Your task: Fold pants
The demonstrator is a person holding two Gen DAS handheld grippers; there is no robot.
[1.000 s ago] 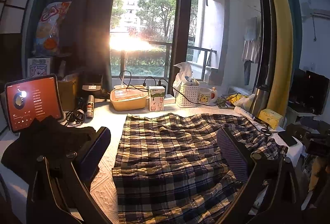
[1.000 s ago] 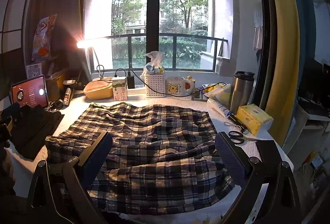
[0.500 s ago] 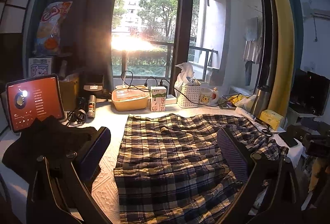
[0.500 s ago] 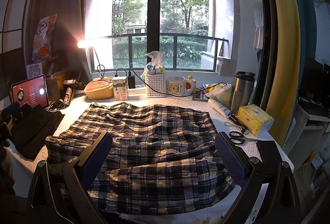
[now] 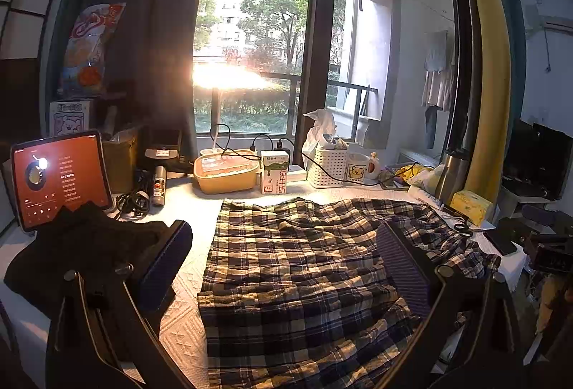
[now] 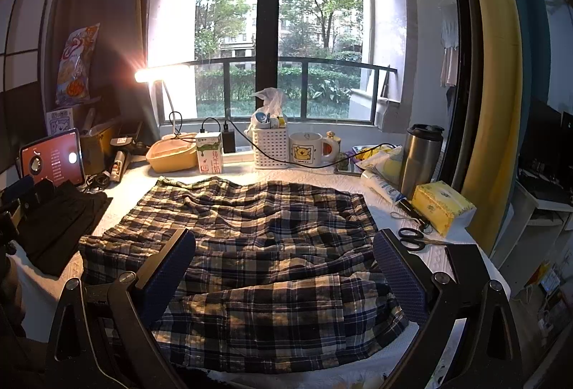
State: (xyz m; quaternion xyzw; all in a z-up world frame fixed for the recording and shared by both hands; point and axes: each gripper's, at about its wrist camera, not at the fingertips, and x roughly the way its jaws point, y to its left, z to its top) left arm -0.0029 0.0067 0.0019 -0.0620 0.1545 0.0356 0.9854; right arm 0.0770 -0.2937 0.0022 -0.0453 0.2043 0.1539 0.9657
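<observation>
Two grippers hang above the plaid pants (image 6: 258, 245), which lie spread flat across the white table cover (image 6: 379, 181) with one fold already laid along the near edge. Left of the pants sits a heap of black clothing (image 5: 82, 245), and behind that a tablet (image 5: 59, 177) glows red. The left gripper (image 5: 286, 267) is held over the pants' left edge with its jaws spread wide and nothing between them; one finger (image 5: 161, 267) hangs over the bare cover between the black heap and the pants, the other over the plaid. Behind the pants, near the window, stand a yellow lunch box (image 6: 172, 156), a milk carton (image 6: 209, 152), a white basket (image 6: 270, 147) and a bear mug (image 6: 308, 149). The right gripper (image 6: 286, 278) hovers over the near middle of the pants, likewise open wide and empty. Right of the pants lie scissors (image 6: 412, 238), a steel tumbler (image 6: 420, 159) and a yellow tissue pack (image 6: 442, 206). The step in hand looks like picking the next edge to fold: each claw should come down low on a matching corner, pinch both cloth layers without catching the cover beneath, lift together so the plaid stays taut, and keep clear of the scissors and the black heap.
</observation>
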